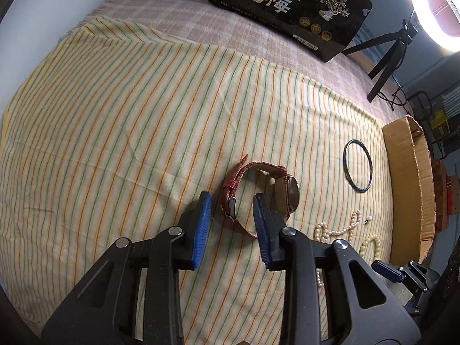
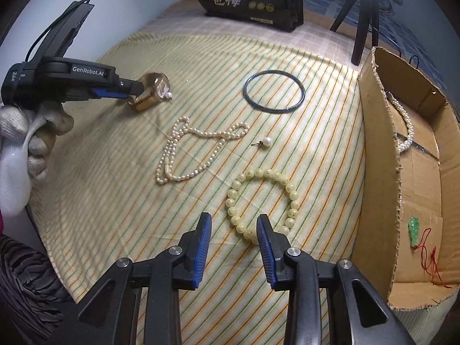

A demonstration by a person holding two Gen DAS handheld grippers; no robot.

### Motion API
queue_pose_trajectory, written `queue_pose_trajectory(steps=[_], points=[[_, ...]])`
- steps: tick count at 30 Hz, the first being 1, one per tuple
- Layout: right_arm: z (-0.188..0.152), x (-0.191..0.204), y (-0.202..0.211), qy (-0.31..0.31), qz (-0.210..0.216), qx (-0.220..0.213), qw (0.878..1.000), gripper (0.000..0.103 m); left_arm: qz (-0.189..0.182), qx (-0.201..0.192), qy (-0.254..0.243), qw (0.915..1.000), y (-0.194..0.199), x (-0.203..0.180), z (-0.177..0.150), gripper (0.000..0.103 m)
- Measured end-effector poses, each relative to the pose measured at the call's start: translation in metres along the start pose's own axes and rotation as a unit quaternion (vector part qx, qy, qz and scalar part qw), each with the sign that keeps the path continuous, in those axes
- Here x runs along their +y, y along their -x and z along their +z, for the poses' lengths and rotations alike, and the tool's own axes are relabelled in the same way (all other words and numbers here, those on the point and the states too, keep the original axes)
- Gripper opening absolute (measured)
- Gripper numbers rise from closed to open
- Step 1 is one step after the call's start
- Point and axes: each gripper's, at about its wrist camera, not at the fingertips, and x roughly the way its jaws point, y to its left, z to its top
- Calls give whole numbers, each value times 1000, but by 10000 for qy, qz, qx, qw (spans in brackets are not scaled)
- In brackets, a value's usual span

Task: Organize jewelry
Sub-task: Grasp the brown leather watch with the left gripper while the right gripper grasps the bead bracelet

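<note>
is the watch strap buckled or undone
Buckled: the red strap of the watch forms a closed loop standing on the striped cloth.

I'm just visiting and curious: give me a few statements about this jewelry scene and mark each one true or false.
1. The watch has a red strap. True.
2. The dark bangle lies inside the cardboard box. False: it lies on the striped cloth, outside the box.
3. A green pendant on a red cord is in the box. True.
4. The right gripper is clamped on the pearl necklace. False: its jaws are open over the cloth beside the bead bracelet, holding nothing.
5. The left gripper straddles the watch strap without pinching it. True.
6. A single pearl earring lies between the necklace and the box. True.
</note>
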Motion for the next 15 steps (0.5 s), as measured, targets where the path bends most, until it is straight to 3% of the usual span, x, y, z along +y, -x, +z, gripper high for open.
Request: queue_pose_trajectory(steps=[10,15], points=[[5,5,-23,318,-184,214,9991,33,204,55,-255,9995,-17,-8,3,28],[8,6,-26,420,-235,225,9986,28,311,7,-340,9989,-19,-9,3,14]])
